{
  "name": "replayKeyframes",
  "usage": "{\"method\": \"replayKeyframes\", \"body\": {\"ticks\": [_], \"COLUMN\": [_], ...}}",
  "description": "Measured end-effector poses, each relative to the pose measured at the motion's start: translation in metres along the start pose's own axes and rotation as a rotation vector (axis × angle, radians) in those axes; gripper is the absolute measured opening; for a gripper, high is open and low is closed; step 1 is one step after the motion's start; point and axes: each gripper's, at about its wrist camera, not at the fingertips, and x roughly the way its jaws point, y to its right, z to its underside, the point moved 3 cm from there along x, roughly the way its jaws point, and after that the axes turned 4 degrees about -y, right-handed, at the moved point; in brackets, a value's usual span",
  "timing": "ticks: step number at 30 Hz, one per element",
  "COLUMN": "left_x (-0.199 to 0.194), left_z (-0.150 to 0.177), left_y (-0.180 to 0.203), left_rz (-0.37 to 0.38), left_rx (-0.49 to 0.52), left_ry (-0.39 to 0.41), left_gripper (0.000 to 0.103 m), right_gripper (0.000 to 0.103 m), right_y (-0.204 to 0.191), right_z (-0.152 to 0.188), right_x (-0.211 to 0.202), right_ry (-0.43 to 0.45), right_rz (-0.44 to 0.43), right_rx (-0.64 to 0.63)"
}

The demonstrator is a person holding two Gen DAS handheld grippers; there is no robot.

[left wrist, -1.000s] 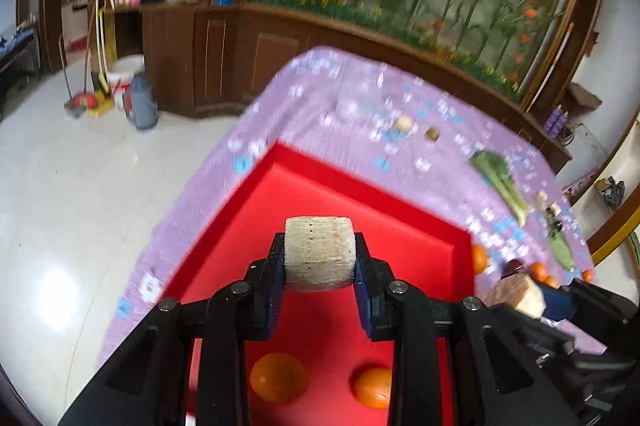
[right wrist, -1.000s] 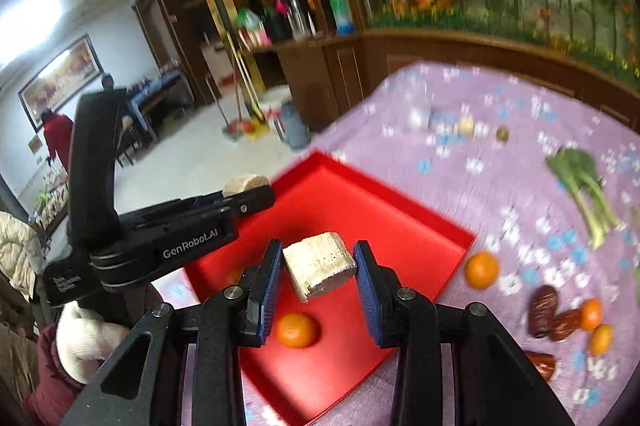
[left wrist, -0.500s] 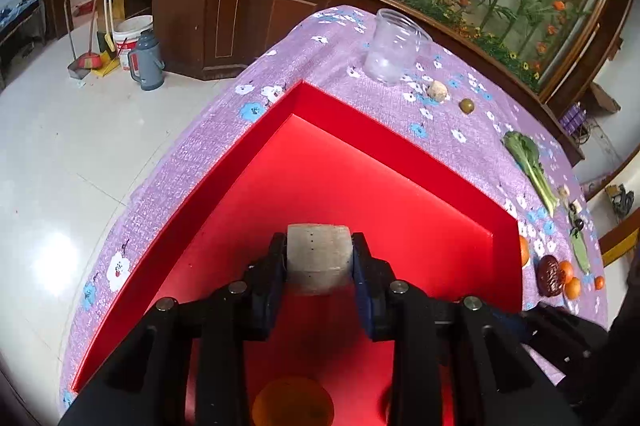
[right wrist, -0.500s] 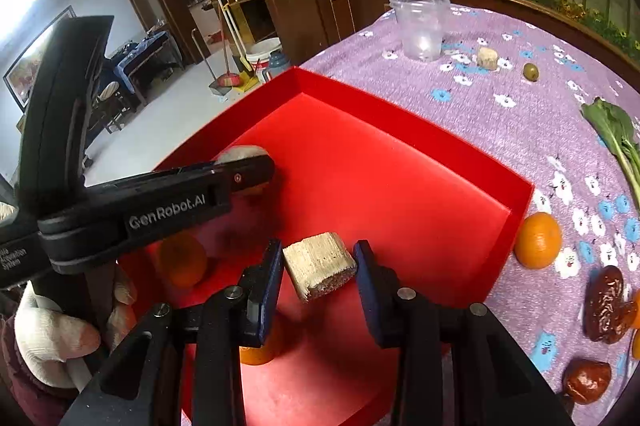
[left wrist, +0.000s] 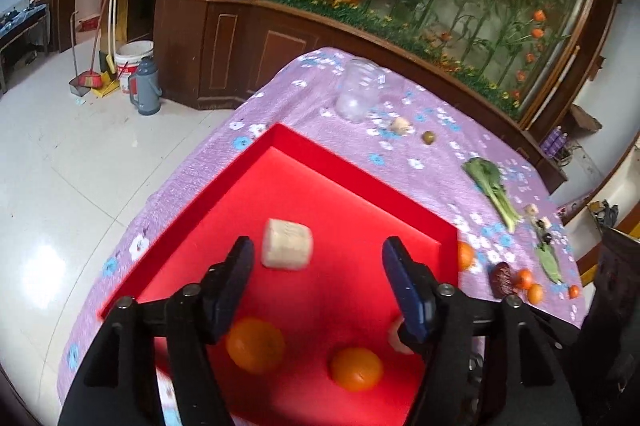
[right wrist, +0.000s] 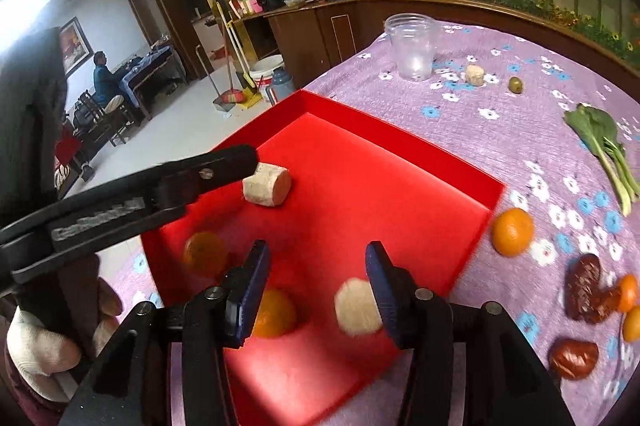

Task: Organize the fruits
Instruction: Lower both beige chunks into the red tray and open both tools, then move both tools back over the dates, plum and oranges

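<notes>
A red tray (left wrist: 360, 170) (right wrist: 400, 146) lies on the purple flowered tablecloth. My left gripper (left wrist: 318, 266) is open above it, and a pale cut chunk (left wrist: 286, 244) (right wrist: 267, 184) lies in the tray just ahead of its left finger. My right gripper (right wrist: 316, 284) is open too, with a second pale chunk (right wrist: 356, 306) against the inside of its right finger, blurred. Two oranges (left wrist: 256, 344) (left wrist: 356, 368) lie in the tray near me; the right wrist view shows them too (right wrist: 276, 312) (right wrist: 204, 252).
Outside the tray lie an orange (right wrist: 513, 232), dark red dates (right wrist: 584, 286), small oranges (right wrist: 630, 292), a leafy green (right wrist: 600, 138), a clear plastic cup (right wrist: 412, 46), a pale chunk (right wrist: 475, 75) and an olive (right wrist: 516, 85). The table edge drops to the floor on the left.
Both grippers have opened and let go of their pale chunks over the tray. The left chunk now lies in the tray; the right one is dropping beside the right finger.
</notes>
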Motion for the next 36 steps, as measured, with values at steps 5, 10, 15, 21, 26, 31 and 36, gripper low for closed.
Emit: {"method": "replayKeyframes", "body": {"ticks": [5,10,15,21,26,31,36], "left_x": [-0.017,-0.023,-0.014,0.008,0.023,0.042,0.060], "left_z": [0.016,0.034,0.052,0.079,0.101,0.115,0.119], "left_y": [0.026,0.060,0.104,0.157,0.188,0.207,0.216], "left_rz": [0.038,0.076,0.115,0.145,0.147,0.151,0.138], "left_rx": [0.032,0.074,0.136,0.229,0.318,0.377,0.405], "left_ry": [-0.004,-0.023,-0.064,-0.136,-0.179,-0.215,-0.218], "left_gripper": [0.071,0.072,0.072,0.072,0.072,0.072,0.072], "right_gripper": [0.056,0.058,0.059,0.058,0.058,0.058,0.058], "right_y": [0.023,0.072,0.132,0.184,0.197,0.208,0.222], "right_z": [0.022,0.058,0.097,0.126,0.132,0.128,0.116], "right_x": [-0.033,-0.076,-0.118,-0.151,-0.154,-0.145,-0.135], "right_ry": [0.032,0.066,0.085,0.118,0.129,0.127,0.124], "right_rz": [0.032,0.103,0.181,0.216,0.209,0.198,0.218], "right_rx": [0.032,0.099,0.212,0.332,0.345,0.368,0.375]}}
